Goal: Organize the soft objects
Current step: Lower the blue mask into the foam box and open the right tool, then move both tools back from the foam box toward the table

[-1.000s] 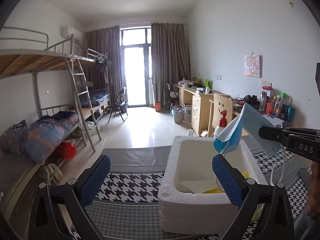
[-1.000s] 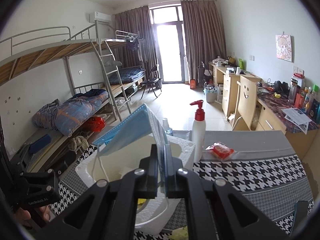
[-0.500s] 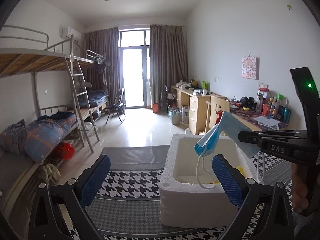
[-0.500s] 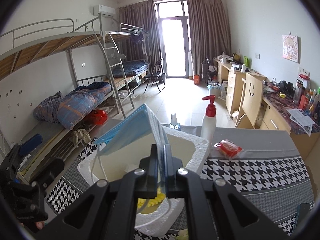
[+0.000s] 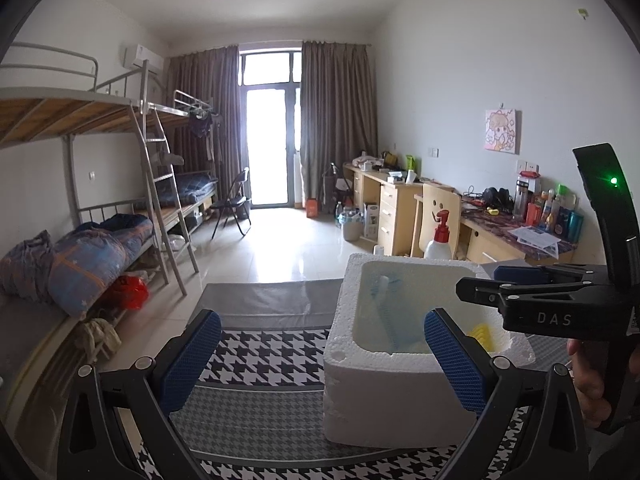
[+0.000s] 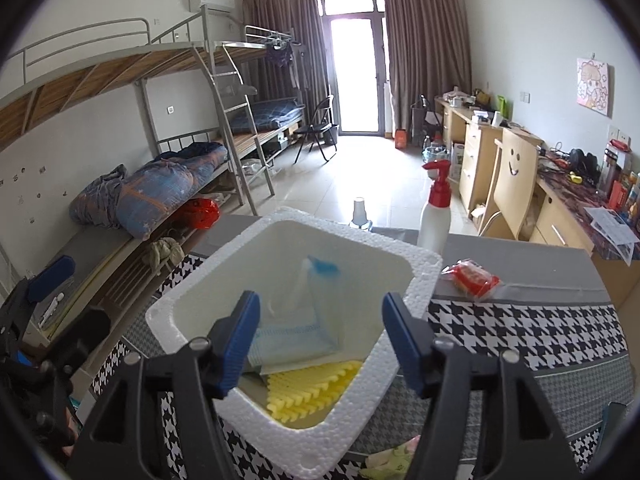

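A white foam box (image 6: 404, 276) (image 5: 384, 392) stands on the houndstooth table cloth. A blue face mask (image 6: 308, 320) (image 5: 386, 312) is blurred inside it, leaning on the far wall above a yellow ridged sponge (image 6: 316, 390) (image 5: 486, 334). My right gripper (image 6: 322, 340) is open and empty over the box's near rim. It shows from the side in the left wrist view (image 5: 516, 288). My left gripper (image 5: 322, 360) is open and empty, left of the box at the near side.
A white pump bottle with a red top (image 6: 436, 216) (image 5: 440, 238) stands behind the box. A red packet (image 6: 472, 278) lies on the cloth to the right. A pale cloth (image 6: 392, 458) lies at the near edge. A small clear bottle (image 6: 360, 212) stands behind the box.
My right gripper has opened and let go of the face mask, which dropped into the foam box. The left gripper stayed open and shifted slightly.
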Tool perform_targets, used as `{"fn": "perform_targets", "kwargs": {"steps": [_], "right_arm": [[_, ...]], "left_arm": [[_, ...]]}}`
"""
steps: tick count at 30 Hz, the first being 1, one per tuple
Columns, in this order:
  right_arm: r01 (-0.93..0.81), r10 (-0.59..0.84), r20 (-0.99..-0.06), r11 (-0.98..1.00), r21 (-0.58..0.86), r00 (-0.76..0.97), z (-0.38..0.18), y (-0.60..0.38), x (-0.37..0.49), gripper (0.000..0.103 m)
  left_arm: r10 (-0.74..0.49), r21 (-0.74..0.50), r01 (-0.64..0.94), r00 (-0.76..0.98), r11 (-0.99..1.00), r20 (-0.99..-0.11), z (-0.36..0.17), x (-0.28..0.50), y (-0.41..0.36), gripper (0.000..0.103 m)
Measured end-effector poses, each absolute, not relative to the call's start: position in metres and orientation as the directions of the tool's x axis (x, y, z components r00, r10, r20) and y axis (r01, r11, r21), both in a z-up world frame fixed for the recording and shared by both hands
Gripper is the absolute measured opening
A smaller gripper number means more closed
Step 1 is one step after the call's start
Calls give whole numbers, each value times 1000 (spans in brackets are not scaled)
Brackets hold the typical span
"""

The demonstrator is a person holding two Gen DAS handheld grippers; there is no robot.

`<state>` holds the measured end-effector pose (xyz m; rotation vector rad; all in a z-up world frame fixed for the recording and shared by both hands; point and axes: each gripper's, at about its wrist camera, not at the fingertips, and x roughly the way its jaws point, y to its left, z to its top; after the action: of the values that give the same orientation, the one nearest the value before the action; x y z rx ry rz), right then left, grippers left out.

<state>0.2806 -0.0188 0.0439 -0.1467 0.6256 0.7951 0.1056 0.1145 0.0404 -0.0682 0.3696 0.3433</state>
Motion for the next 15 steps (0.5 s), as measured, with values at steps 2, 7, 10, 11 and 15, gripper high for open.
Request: {"fn": "perform_targets", "kwargs": {"steps": [2,7,10,11,15], "right_arm": [[-710,628,-573,696,111,527,45,-20,280,68],[-713,634,-560,693,107,533,48,-24,275,68],[-713,640,-550,692,111,536,52,-28,272,68],[-715,643,-547,690,110,536,53,-29,270,68],[-716,645,-540,690,107,541,54,-32,266,68]], "left_arm": [[320,-2,-344,873,939,-367,41,105,114,102],[324,3,-347,873,938,-364,42,105,113,102],[327,3,-349,874,937,-359,43,102,111,102],[329,-3,-353,875,936,-355,43,100,111,102],[332,-5,-356,876,934,-351,45,97,111,102]]}}
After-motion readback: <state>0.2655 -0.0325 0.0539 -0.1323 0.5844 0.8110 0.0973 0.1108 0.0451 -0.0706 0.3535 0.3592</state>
